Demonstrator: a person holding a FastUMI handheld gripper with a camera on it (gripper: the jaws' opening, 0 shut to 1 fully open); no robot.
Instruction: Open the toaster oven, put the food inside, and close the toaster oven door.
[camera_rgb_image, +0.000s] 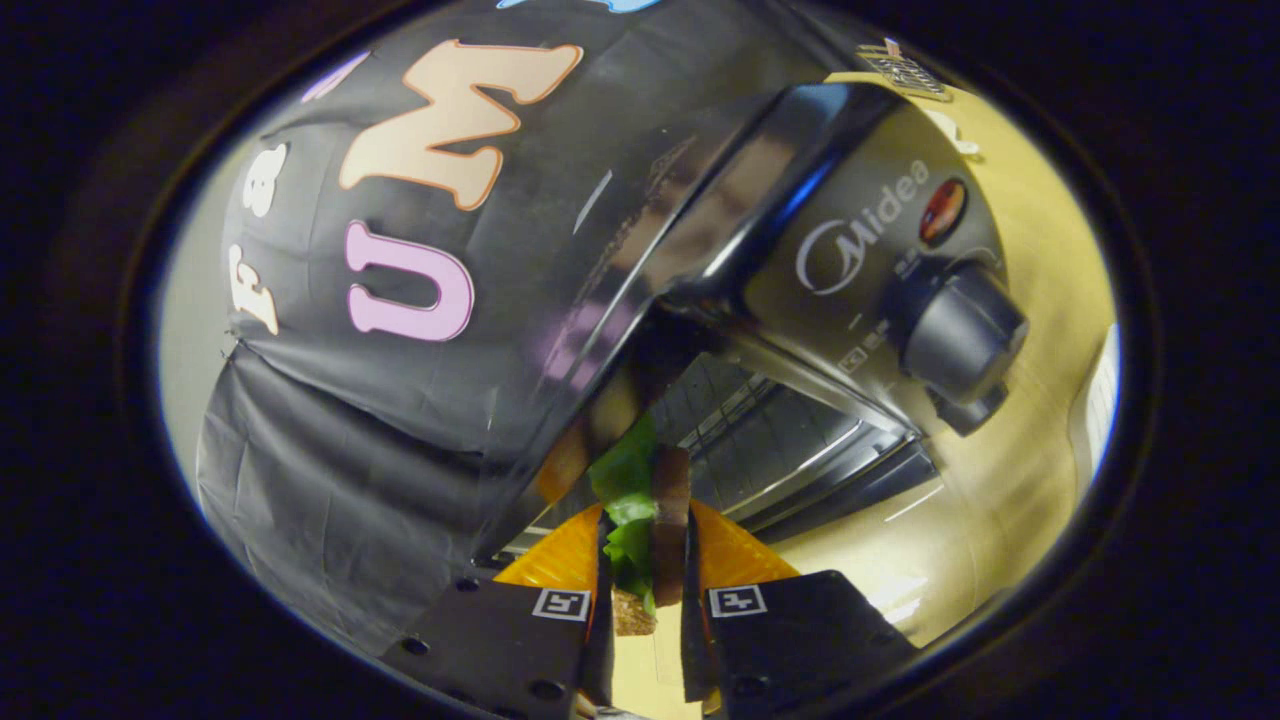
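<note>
Left of centre hangs the black cloth wall (340, 440). At lower centre the gripper (645, 575) is clamped narrow on a sandwich (645, 510) with green lettuce, both fingers pressing its sides. Just beyond, right of centre, the toaster oven (800, 270) shows its open cavity with a wire rack (760, 420); its knob (960, 330) sits at right, above the yellow tabletop (1040, 440).

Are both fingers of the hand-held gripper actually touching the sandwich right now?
Touching. The gripper view shows the hand-held gripper closed on the sandwich, both fingers pressed against its sides with no gap, just ahead of the open toaster oven.
</note>
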